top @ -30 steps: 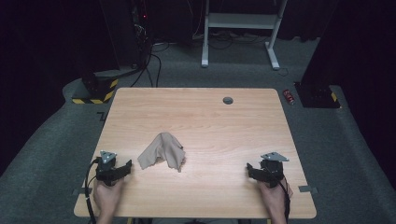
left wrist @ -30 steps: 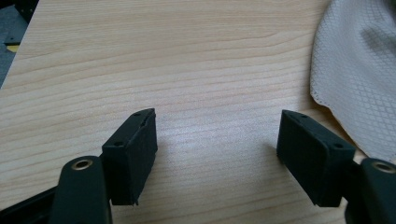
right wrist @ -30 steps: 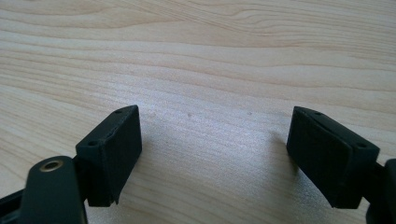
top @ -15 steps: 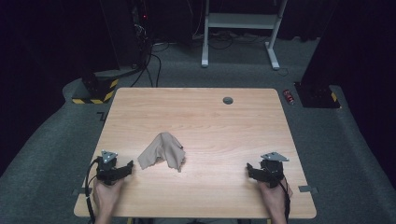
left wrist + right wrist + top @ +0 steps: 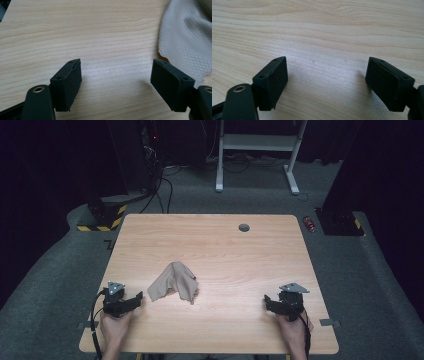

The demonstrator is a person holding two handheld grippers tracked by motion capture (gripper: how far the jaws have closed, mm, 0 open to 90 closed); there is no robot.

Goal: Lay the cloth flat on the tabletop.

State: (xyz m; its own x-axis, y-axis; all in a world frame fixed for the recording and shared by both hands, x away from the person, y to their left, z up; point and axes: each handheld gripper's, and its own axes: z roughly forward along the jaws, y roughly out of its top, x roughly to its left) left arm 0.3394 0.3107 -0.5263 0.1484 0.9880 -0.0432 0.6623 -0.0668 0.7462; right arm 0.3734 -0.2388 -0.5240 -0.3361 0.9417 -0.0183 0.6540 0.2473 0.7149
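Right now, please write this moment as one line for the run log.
left gripper: open, beside cloth | right gripper: open, apart from cloth | cloth: crumpled on table, untouched

No visible change since the earlier pictures.

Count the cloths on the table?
1. A beige cloth lies crumpled left of the table's centre, near the open left gripper; its edge shows in the left gripper view.
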